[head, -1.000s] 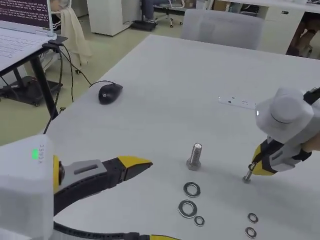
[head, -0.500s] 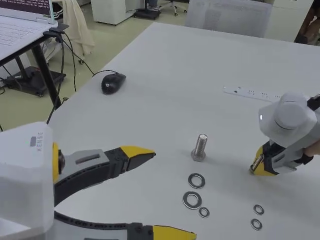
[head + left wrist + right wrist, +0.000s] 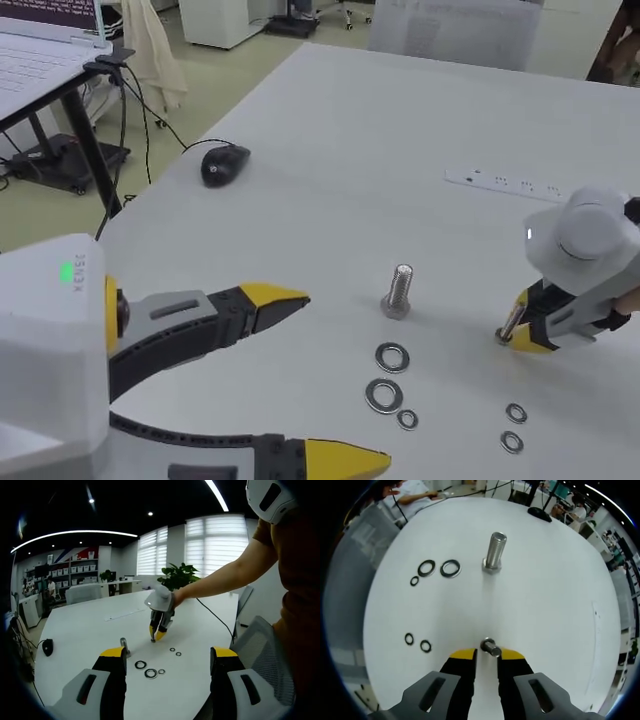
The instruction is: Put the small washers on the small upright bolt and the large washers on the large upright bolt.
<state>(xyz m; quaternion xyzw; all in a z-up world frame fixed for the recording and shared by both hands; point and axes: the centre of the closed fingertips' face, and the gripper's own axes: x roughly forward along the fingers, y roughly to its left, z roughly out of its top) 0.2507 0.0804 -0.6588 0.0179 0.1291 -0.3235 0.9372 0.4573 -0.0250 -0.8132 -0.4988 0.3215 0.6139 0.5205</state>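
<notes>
Bright, even office light; long ceiling strip lamps (image 3: 216, 495) glare, soft shadows on white matte tabletop (image 3: 330, 150), fisheye edges warp.

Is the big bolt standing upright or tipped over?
Upright. The big bolt stands on its head on the table, threaded end pointing up.

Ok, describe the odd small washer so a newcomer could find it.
On the white table, find the large upright bolt. Closer to the camera lie two large washers, with the small washer beside the nearest. The other two small washers lie apart, further right.
</notes>
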